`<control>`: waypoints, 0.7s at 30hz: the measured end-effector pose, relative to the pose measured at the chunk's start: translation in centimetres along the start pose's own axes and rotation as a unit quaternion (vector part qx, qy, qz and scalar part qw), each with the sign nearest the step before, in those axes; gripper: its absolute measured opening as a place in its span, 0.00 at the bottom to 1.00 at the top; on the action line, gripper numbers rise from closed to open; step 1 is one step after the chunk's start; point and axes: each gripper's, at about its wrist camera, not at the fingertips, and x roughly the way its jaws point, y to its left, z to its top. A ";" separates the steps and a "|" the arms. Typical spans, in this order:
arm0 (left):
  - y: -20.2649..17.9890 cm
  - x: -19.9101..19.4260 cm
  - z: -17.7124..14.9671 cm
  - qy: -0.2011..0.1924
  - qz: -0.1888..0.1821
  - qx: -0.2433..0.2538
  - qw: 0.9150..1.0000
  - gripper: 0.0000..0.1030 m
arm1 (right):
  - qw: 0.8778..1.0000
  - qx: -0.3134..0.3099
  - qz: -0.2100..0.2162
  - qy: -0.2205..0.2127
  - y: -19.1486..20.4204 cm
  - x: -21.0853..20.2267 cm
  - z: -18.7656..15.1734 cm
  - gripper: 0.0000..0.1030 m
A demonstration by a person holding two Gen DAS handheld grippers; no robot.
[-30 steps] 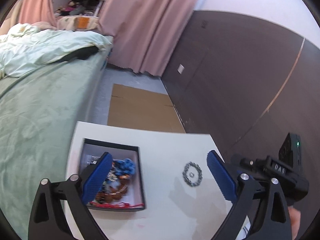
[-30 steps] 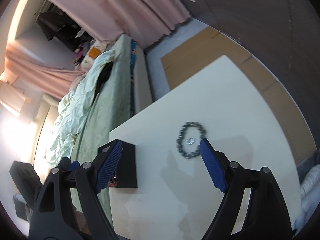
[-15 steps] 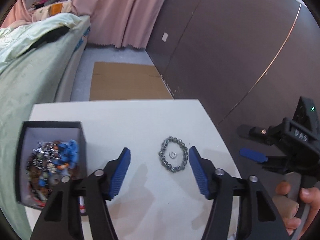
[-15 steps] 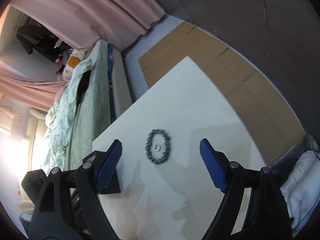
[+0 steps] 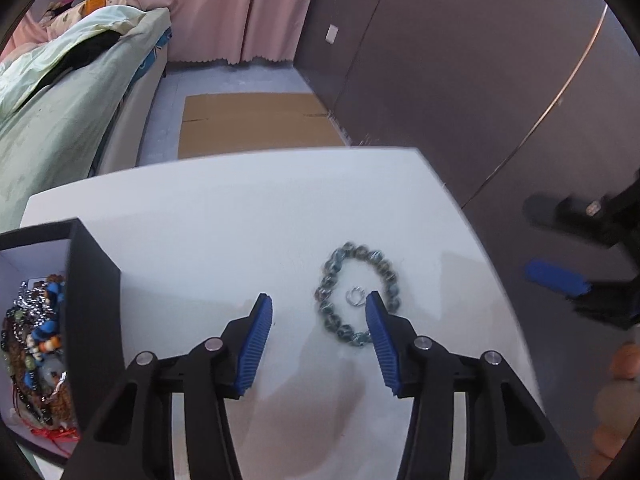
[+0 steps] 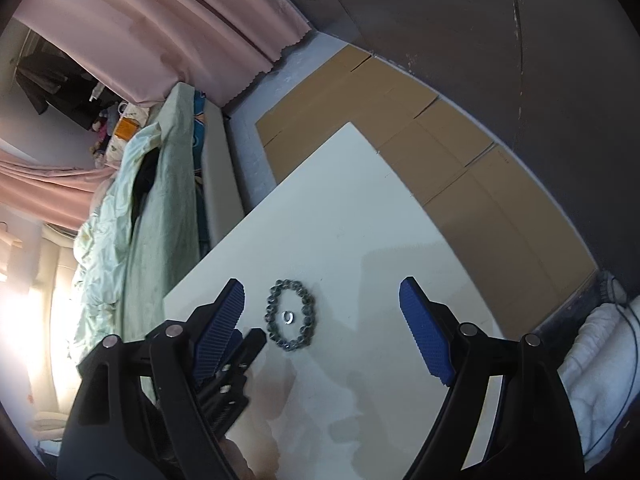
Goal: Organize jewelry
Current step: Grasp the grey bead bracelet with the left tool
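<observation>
The beaded bracelet (image 5: 357, 294), a loose, light, floppy loop ringing a small silver ring (image 5: 354, 295), lies on the white bench (image 5: 240, 220) toward its right edge; the empty left gripper (image 5: 318, 316) is closing above it, best pinching one beaded side.
</observation>
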 end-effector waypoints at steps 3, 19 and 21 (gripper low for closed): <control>-0.5 0.8 -0.4 0.004 0.020 0.014 1.000 0.40 | 1.000 -0.010 -0.007 0.000 0.4 0.2 0.0 0.78; -1.7 -0.3 -1.5 -0.006 0.030 0.046 0.998 0.06 | 0.999 -0.048 -0.010 0.004 1.6 -0.2 -0.9 0.78; -1.7 -1.0 -1.2 -0.012 0.023 0.043 0.999 0.06 | 0.999 -0.049 -0.008 0.005 1.6 -0.2 -1.0 0.78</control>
